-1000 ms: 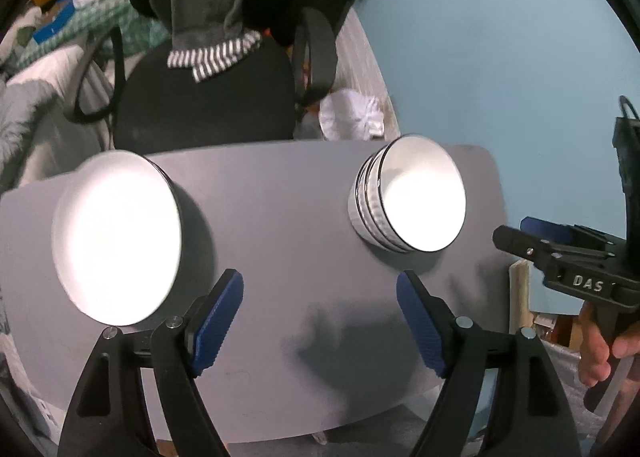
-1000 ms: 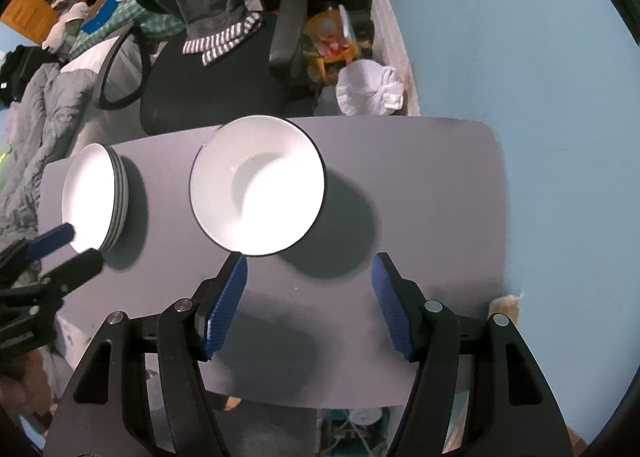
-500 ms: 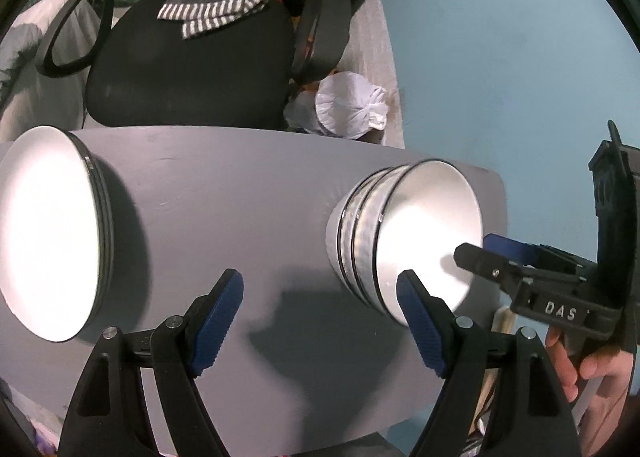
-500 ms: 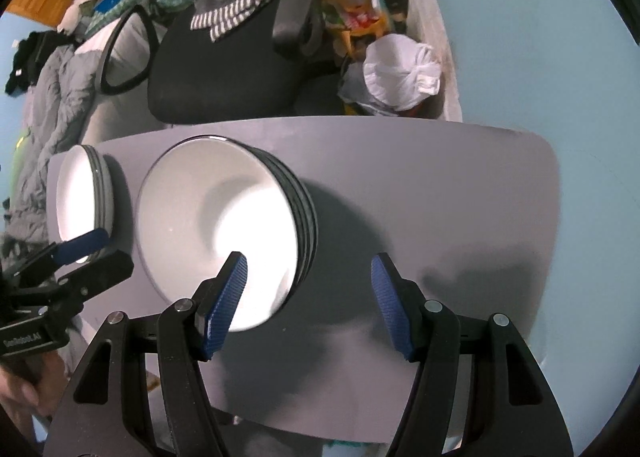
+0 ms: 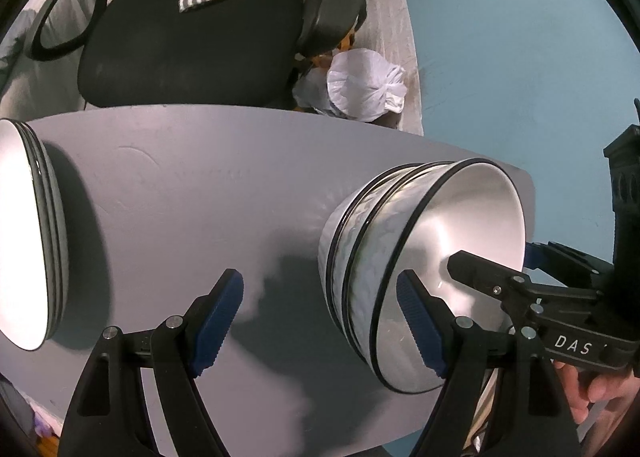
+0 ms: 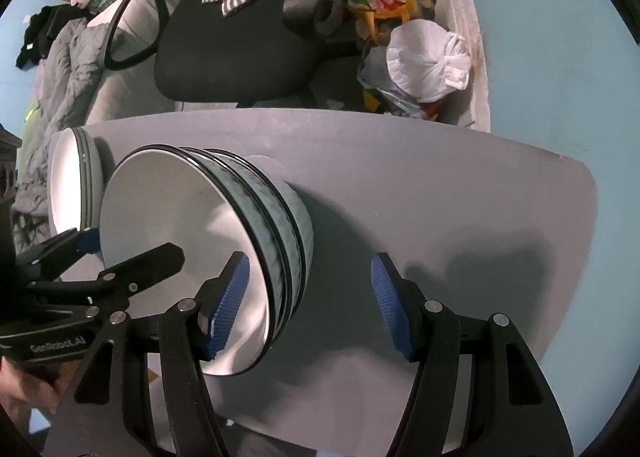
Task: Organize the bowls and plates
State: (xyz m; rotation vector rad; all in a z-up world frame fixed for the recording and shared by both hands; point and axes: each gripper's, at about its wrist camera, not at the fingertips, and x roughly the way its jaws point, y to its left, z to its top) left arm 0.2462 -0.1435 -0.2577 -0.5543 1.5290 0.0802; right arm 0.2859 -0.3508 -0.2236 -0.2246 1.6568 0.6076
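A stack of white bowls with black rims (image 5: 404, 257) stands on the grey table (image 5: 208, 193); it also shows in the right wrist view (image 6: 256, 233). A stack of white plates (image 5: 24, 233) sits at the table's left, and shows in the right wrist view (image 6: 76, 173). My left gripper (image 5: 320, 321) is open, its right finger in front of the bowls' rim. My right gripper (image 6: 308, 305) is open and empty, its left finger in front of the top bowl's rim.
A black office chair (image 5: 192, 33) with clothes on it stands behind the table. A white tied bag (image 5: 364, 85) lies on the floor by the blue wall (image 5: 520, 57). The table's right edge (image 6: 576, 257) is close to the wall.
Both grippers have moved down and closer to the bowl stack, which now fills more of each view. Both stay open. The bowls and plates have not moved on the table.
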